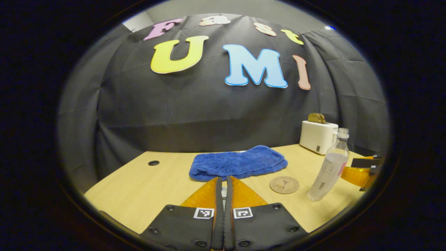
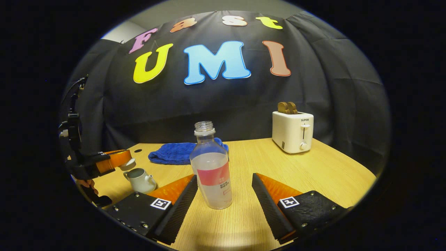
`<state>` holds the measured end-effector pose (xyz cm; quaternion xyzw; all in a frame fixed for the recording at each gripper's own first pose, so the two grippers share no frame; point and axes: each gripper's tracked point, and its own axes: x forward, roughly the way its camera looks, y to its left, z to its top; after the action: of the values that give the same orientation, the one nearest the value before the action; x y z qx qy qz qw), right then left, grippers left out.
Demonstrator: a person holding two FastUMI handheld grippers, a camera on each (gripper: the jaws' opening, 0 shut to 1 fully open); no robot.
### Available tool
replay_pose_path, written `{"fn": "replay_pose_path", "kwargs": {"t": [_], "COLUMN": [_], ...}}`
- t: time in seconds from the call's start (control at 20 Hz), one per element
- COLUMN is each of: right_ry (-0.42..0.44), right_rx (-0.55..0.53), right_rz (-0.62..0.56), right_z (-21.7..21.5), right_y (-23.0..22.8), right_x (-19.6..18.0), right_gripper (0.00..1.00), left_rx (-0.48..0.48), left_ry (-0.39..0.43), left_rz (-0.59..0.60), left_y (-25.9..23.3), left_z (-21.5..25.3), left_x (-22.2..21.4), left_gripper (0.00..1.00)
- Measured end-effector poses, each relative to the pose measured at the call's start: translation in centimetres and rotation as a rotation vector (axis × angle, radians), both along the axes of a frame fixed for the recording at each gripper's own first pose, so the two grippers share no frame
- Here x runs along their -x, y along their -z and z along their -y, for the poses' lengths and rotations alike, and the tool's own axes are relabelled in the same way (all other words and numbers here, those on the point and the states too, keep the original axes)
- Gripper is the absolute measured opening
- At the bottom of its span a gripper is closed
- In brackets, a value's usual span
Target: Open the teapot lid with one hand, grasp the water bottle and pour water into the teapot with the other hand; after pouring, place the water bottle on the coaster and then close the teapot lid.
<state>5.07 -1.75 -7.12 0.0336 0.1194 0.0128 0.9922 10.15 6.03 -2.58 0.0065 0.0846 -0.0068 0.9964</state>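
Standing between the two wide-apart fingers of the right gripper (image 2: 224, 195) is a clear plastic water bottle (image 2: 211, 170) with no cap. It is upright on the pale wooden table (image 2: 313, 170), about half full of water, with a pink label on its side. Neither finger touches it; the right gripper is released.

Left of it sits a small white round teapot (image 2: 140, 179) with its top open. Above the pot, the left gripper (image 2: 129, 163) pinches a small white lid (image 2: 127, 164). In the left gripper view its fingers are almost together around something small and pale.

Near the bottle lies a flat round brown coaster (image 1: 284, 184). A soft, fluffy blue towel (image 1: 238, 162) lies folded farther back. A white boxy toaster (image 2: 292, 131) with brown bread slices (image 2: 287, 107) stands by the black cloth wall.
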Motion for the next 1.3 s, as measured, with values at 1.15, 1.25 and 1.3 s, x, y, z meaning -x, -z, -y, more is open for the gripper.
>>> {"fn": "replay_pose_path", "kwargs": {"t": [1.15, 1.25, 1.3], "right_ry": [-0.043, -0.049, -0.052], "right_rx": [0.369, 0.486, 0.542], "right_rz": [-0.098, -0.102, -0.100], "right_z": [-0.9, -1.0, -1.2], "right_y": [2.5, 2.2, 2.0], "right_x": [-4.6, -5.1, -5.4], "right_gripper": [0.76, 0.76, 0.76], "left_rx": [0.076, 0.081, 0.084], "left_ry": [-0.076, -0.077, -0.080], "left_rz": [0.001, 0.001, 0.001], "left_y": [1.3, 1.5, 1.4], "left_z": [-6.7, -7.1, -7.4], "left_x": [2.9, 3.2, 3.3], "left_gripper": [0.07, 0.07, 0.07]}}
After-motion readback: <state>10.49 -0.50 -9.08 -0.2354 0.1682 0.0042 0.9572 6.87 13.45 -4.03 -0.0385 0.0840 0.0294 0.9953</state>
